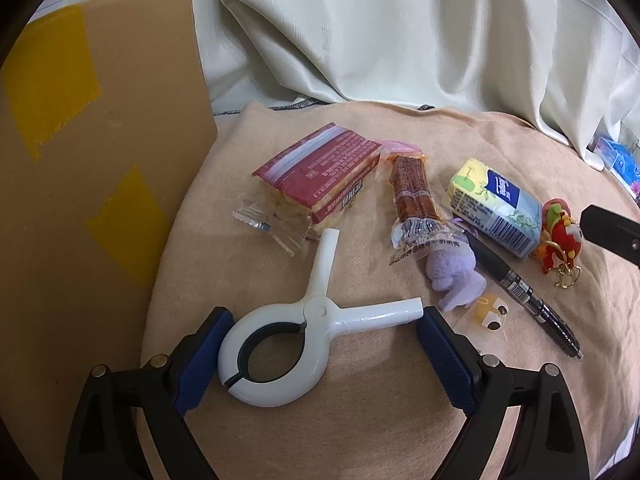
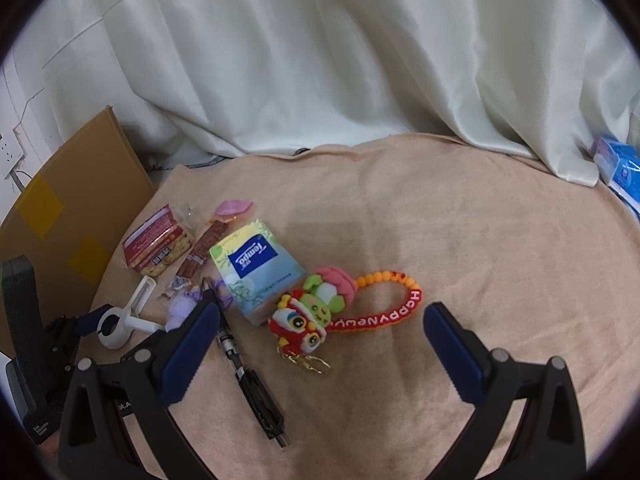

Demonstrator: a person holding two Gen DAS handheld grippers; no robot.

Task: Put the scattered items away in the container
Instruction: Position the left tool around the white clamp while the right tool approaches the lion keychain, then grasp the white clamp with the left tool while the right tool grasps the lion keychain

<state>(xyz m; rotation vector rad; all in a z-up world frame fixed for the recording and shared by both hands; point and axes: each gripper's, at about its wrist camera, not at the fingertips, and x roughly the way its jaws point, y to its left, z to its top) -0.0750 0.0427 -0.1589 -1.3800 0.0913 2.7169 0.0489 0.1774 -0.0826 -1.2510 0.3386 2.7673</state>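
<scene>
While our left gripper [image 1: 322,354] hangs low over the peach blanket [image 1: 360,420], its blue pads stand wide apart on either side of a big white clamp [image 1: 280,344], and we cannot say for sure that either pad touches it; the clamp lies flat on the blanket, one handle pointing away from us and the other reaching toward the right-hand pad. To the left of the blanket stands the cardboard box [image 1: 100,180], patched with yellow tape, its brown wall filling that side of the left wrist view. Beyond the clamp we see a red packet of biscuits [image 1: 320,178], then a long snack stick in clear wrap [image 1: 414,204], a small purple plush toy [image 1: 454,276], a black pen [image 1: 520,288] lying slantwise, and a pack of tissues [image 1: 496,210]. Our right gripper [image 2: 322,354] is open too, nothing between its pads, hovering above the blanket near a red and green charm [image 2: 308,320] whose beaded loop curls off to the right. A pale curtain [image 2: 320,60] hangs behind everything.
</scene>
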